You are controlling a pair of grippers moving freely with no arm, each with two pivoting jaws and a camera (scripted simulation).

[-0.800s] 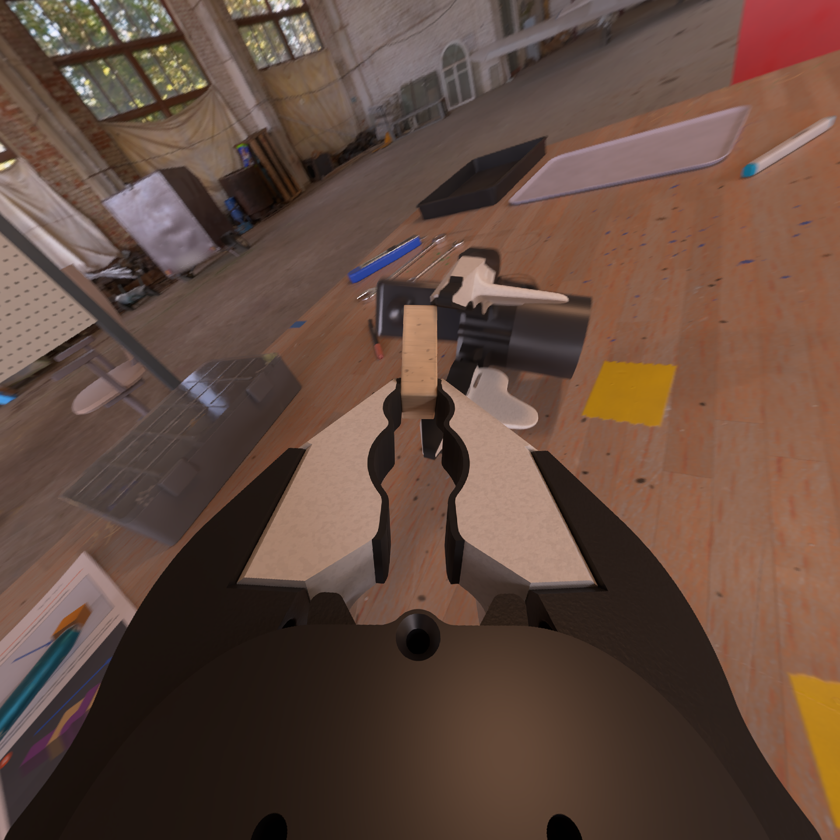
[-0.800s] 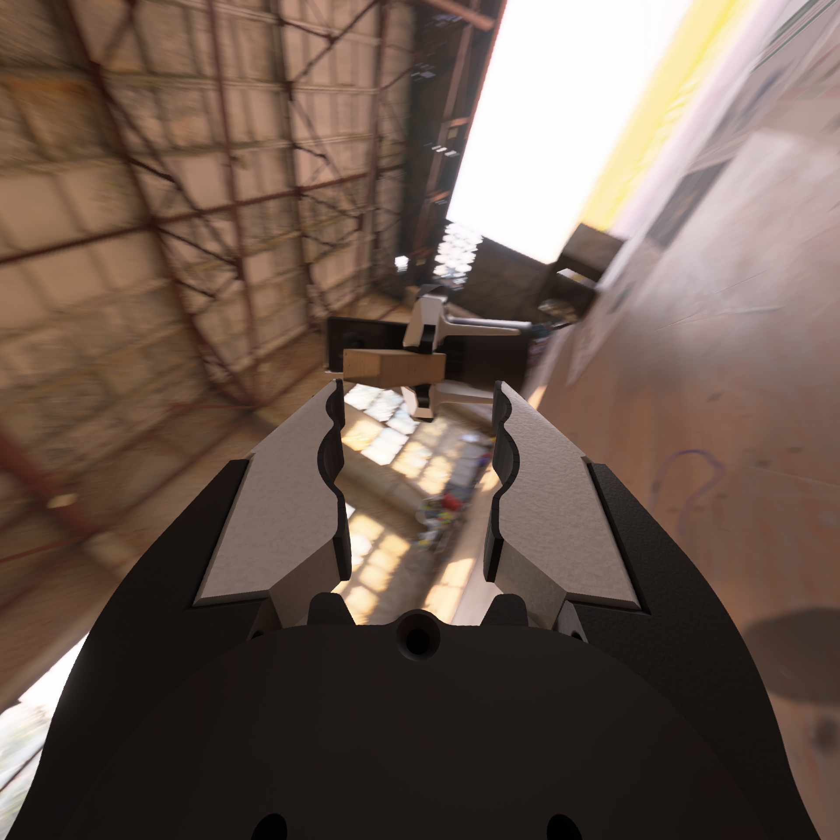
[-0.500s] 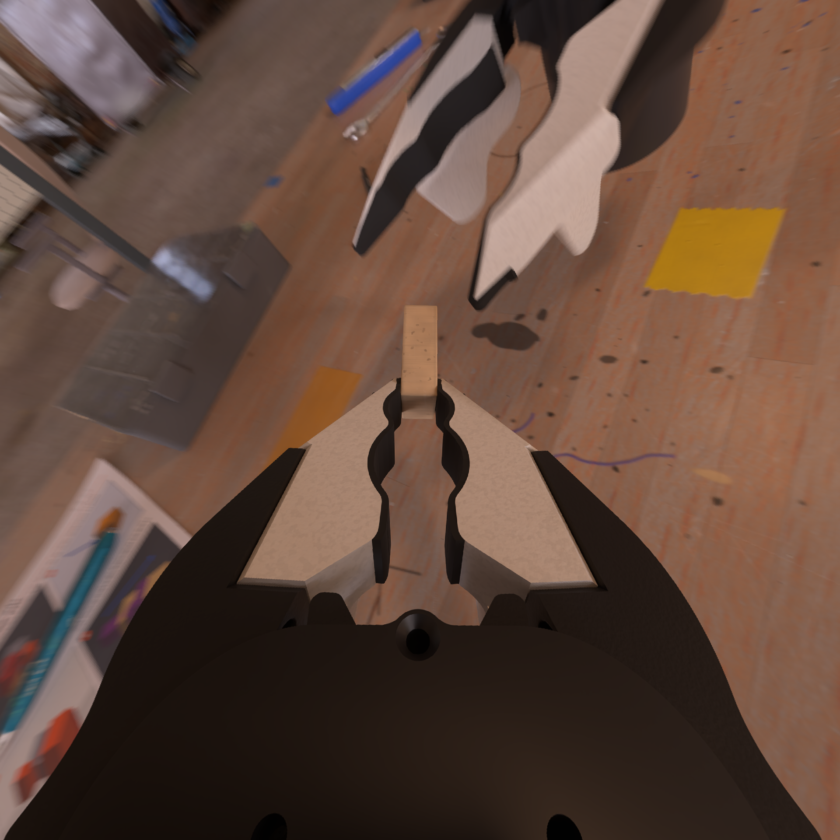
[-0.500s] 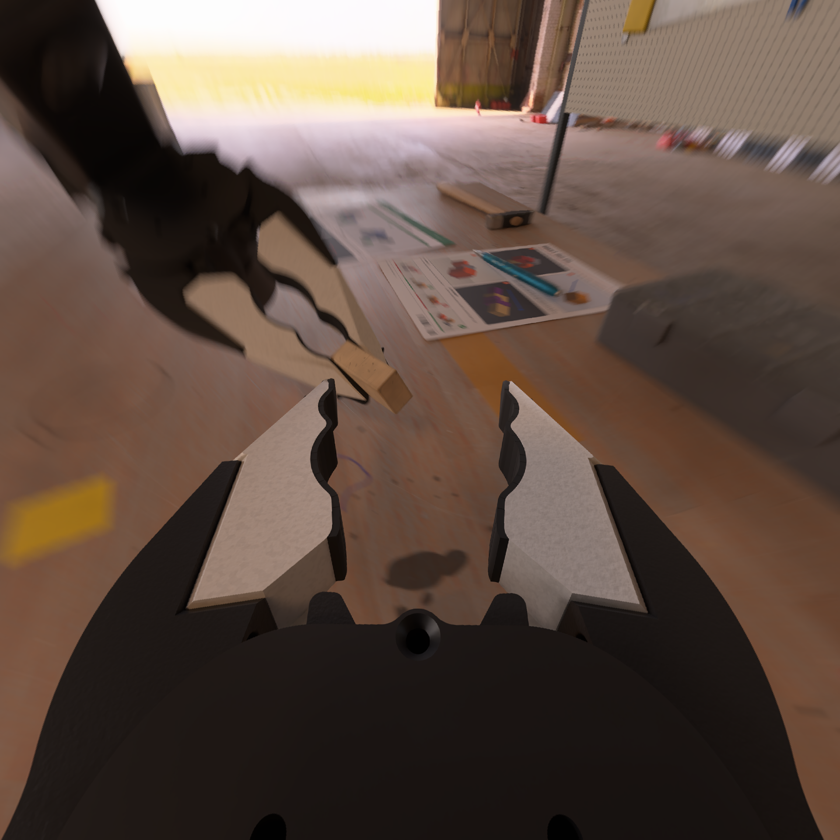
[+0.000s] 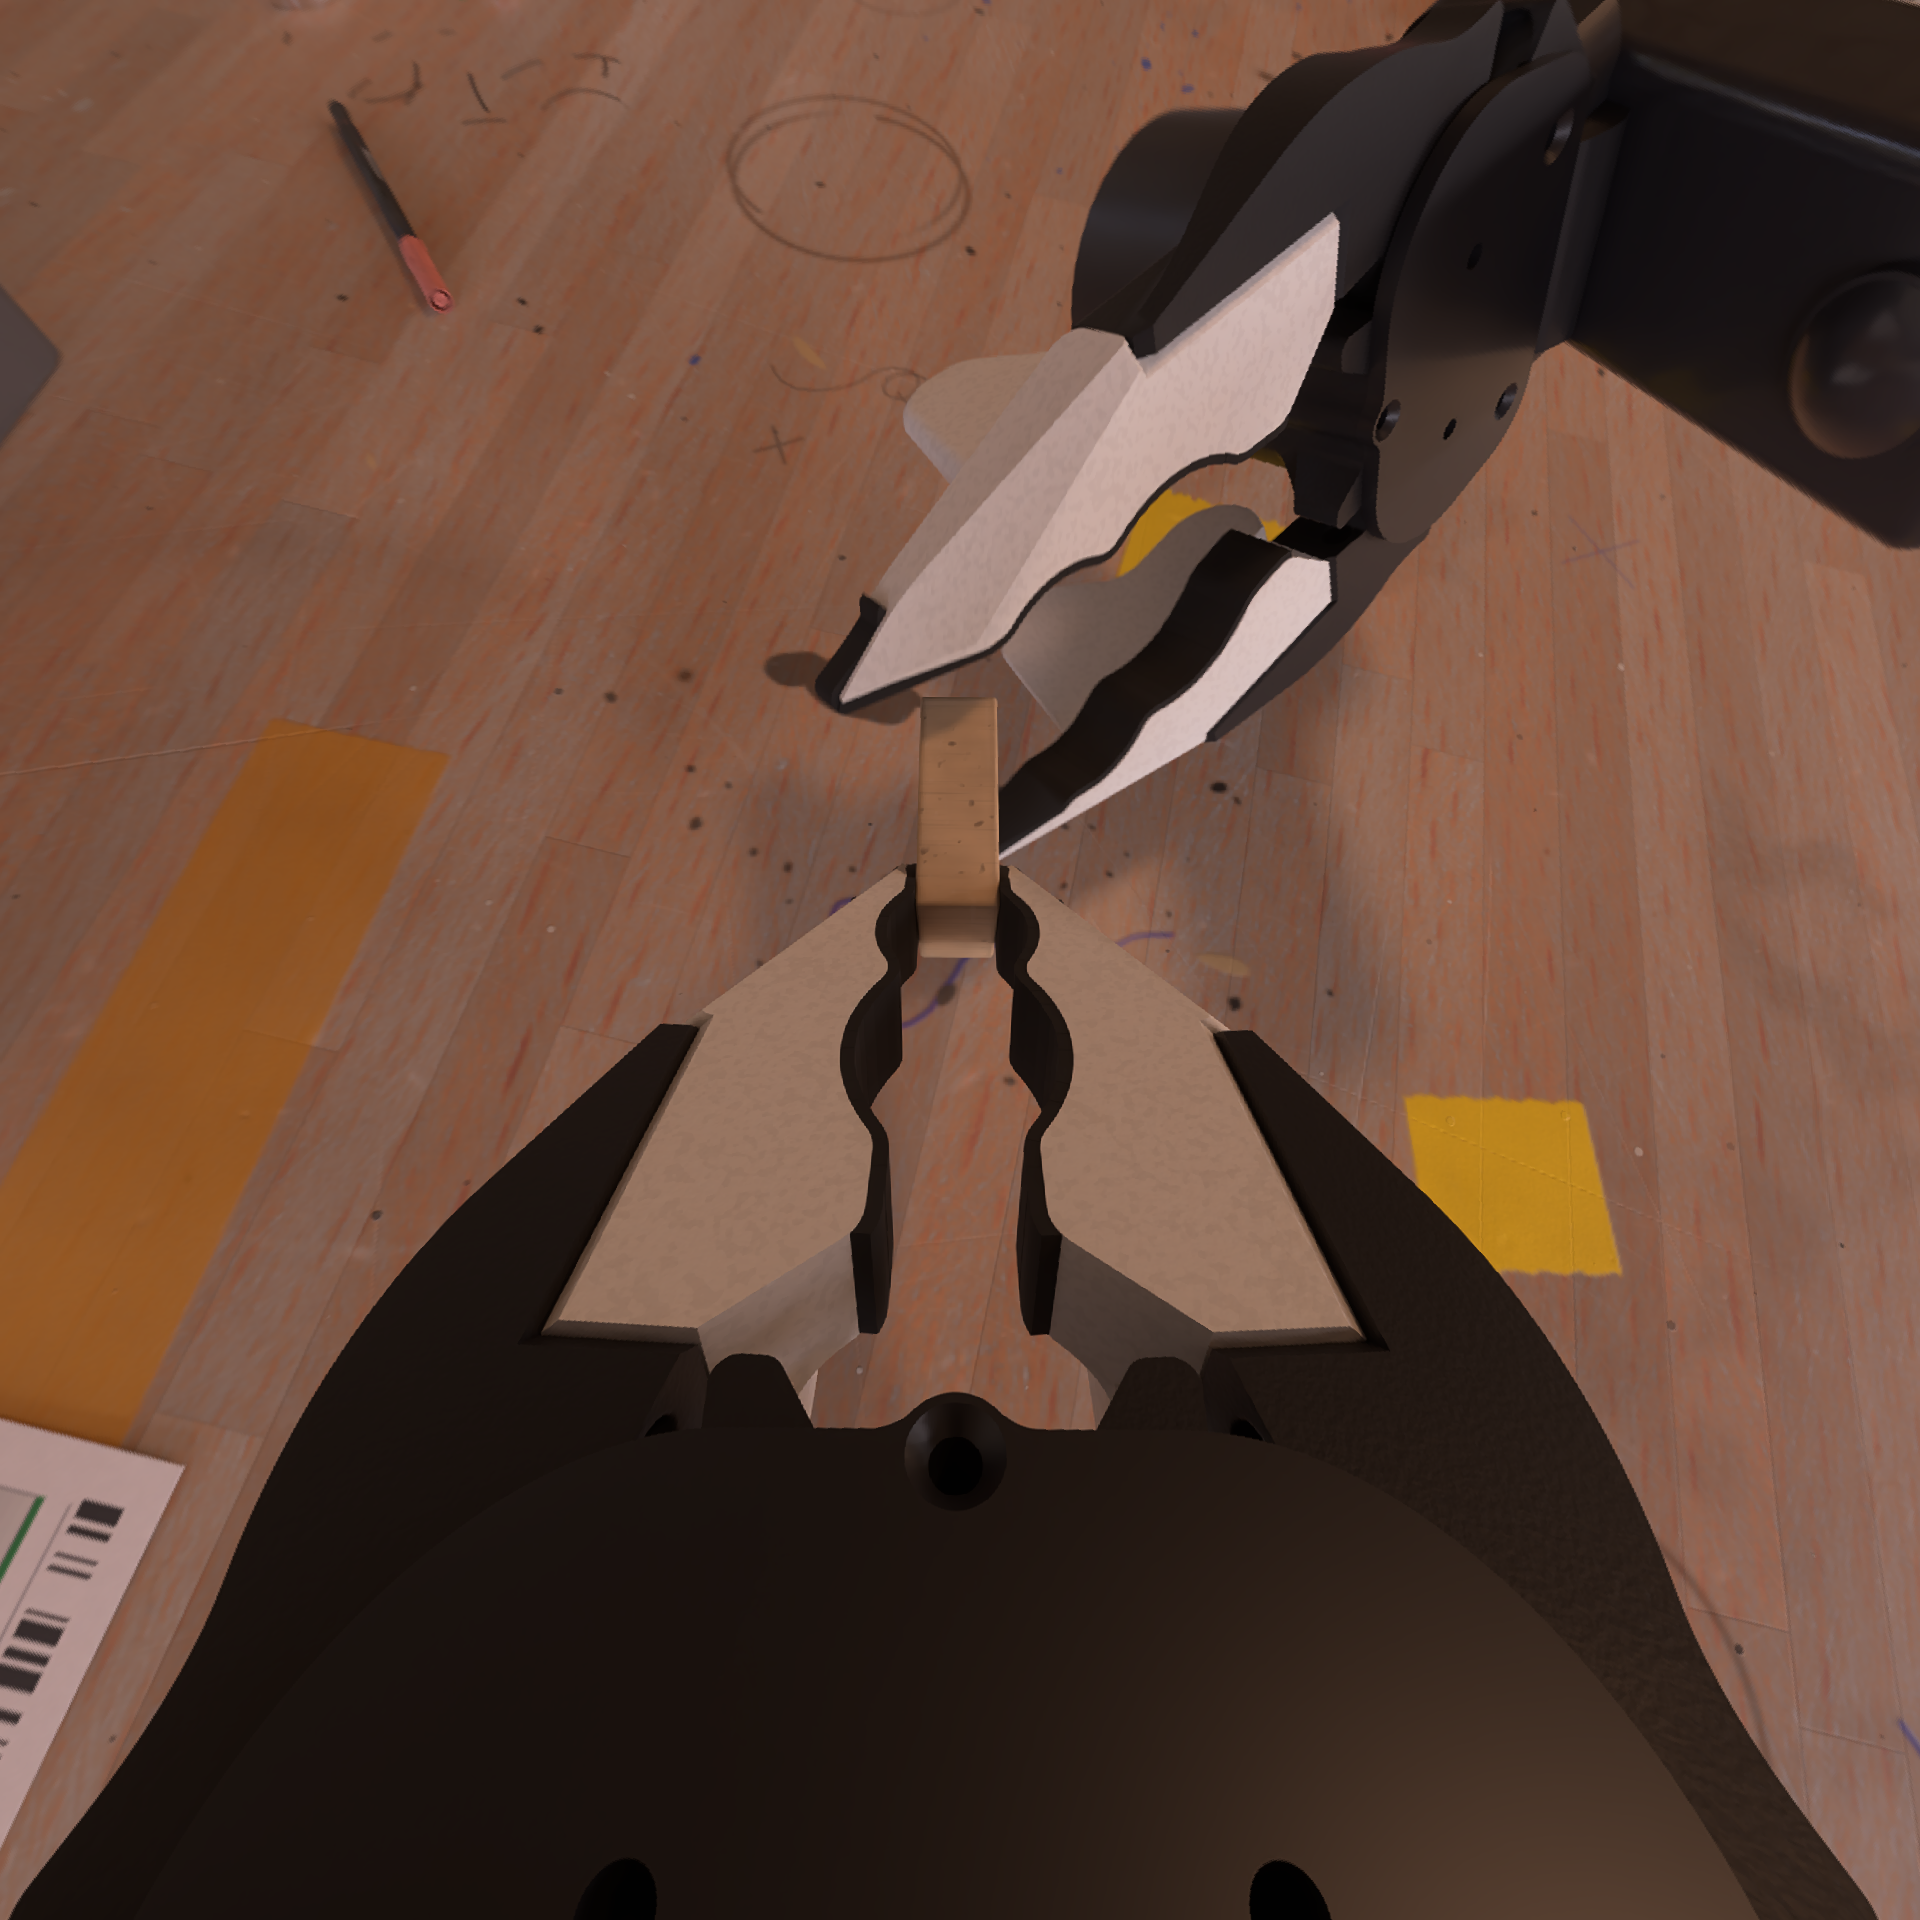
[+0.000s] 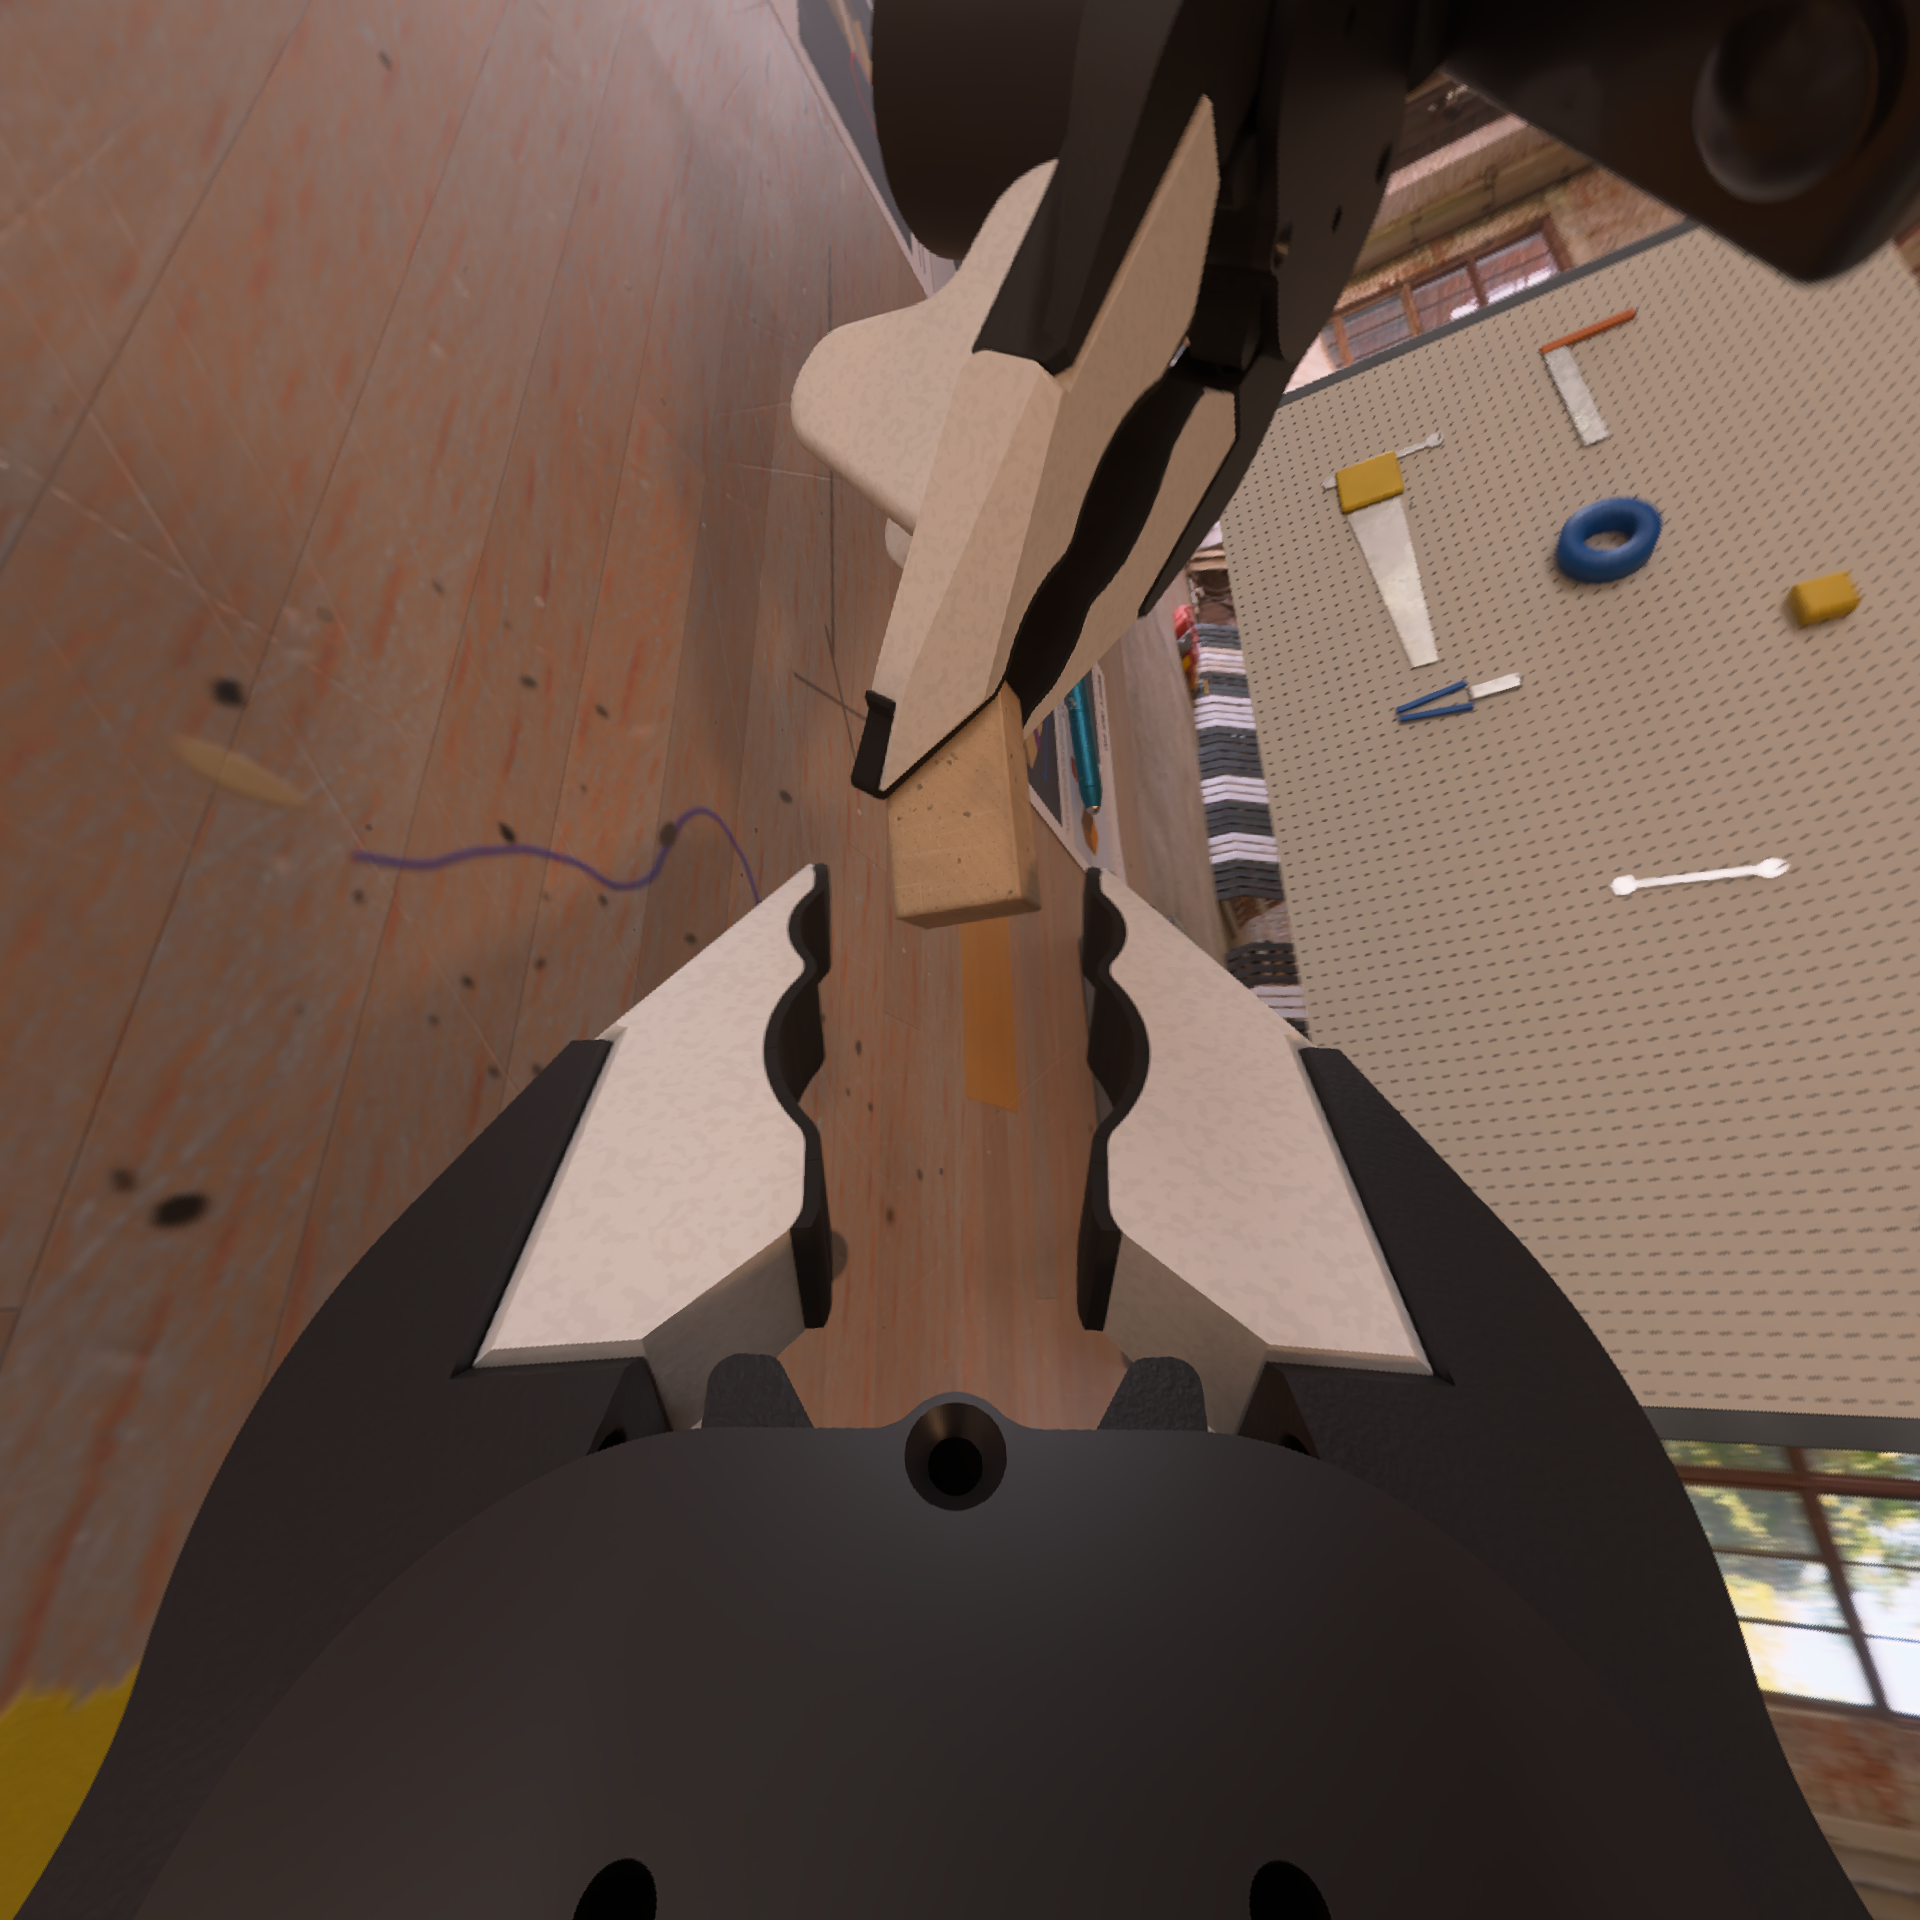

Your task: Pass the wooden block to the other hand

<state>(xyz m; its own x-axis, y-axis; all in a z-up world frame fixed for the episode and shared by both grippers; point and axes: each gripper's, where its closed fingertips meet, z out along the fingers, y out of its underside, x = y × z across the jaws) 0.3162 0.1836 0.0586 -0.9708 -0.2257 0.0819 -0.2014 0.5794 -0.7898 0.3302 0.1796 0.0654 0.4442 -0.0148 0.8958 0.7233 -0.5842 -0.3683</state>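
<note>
Under both of my grippers runs the wooden workbench [image 5: 1558, 831], scuffed plank marked with ink specks. At ten o'clock in my left wrist view an orange tape strip [image 5: 208, 987] lies on it, with a yellow tape square [image 5: 1512, 1184] at four o'clock and a red-tipped pencil [image 5: 390, 213] near eleven. My right wrist view shows a beige pegboard [image 6: 1558, 1039] at three o'clock, hung with a hand saw [image 6: 1387, 556], a blue ring [image 6: 1607, 537] and a wrench [image 6: 1699, 878]. My left gripper [image 5: 956, 894] is clenched on the near end of the wooden block [image 5: 958, 800], which sticks out past its fingertips toward twelve o'clock, off the bench. My right gripper [image 5: 935, 769] comes in from one o'clock with its jaws spread, one finger at the block's far end and the other just beside its right face; I cannot tell whether either touches. From its own camera, the right gripper [image 6: 956, 894] stands released, the block [image 6: 961, 831] hanging just ahead of the gap.
</note>
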